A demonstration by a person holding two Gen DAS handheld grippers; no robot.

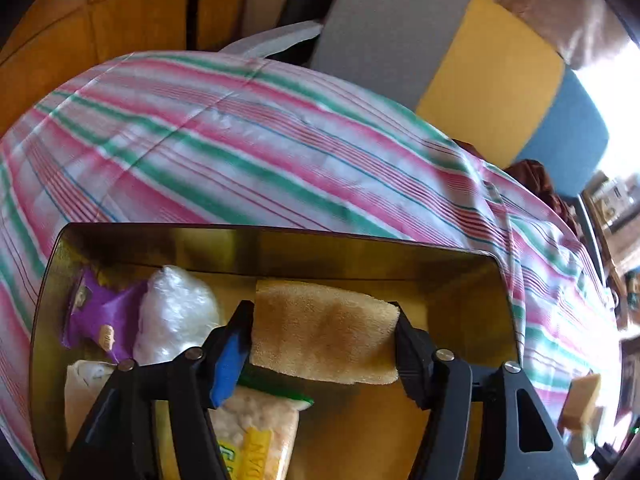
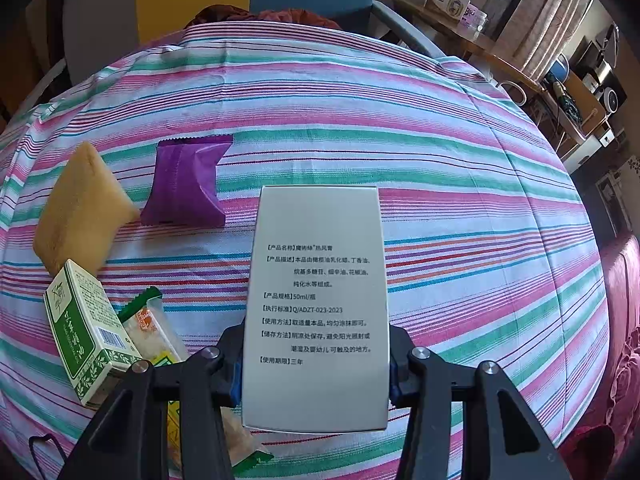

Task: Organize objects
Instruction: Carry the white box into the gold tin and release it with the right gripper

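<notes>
My left gripper [image 1: 320,312] hovers over an open gold tin [image 1: 280,236], and a tan sponge [image 1: 324,332] spans between its fingers with both ends against the pads. Inside the tin lie a purple packet [image 1: 100,316], a clear white bag [image 1: 176,312] and a yellow snack packet [image 1: 256,432]. My right gripper [image 2: 316,360] is shut on a silver-grey printed box [image 2: 320,300], held upright above the striped cloth. To its left on the cloth rest a purple packet [image 2: 184,180], a second tan sponge [image 2: 80,204], a green-and-white carton [image 2: 88,328] and a green-edged snack packet [image 2: 152,332].
The striped cloth [image 2: 440,200] covers the whole table. A grey, yellow and blue chair back [image 1: 480,80] stands beyond the far edge, with wooden cabinets [image 1: 120,20] behind. A cluttered desk [image 2: 500,56] is at the right. A black cord [image 2: 40,444] lies near the front left.
</notes>
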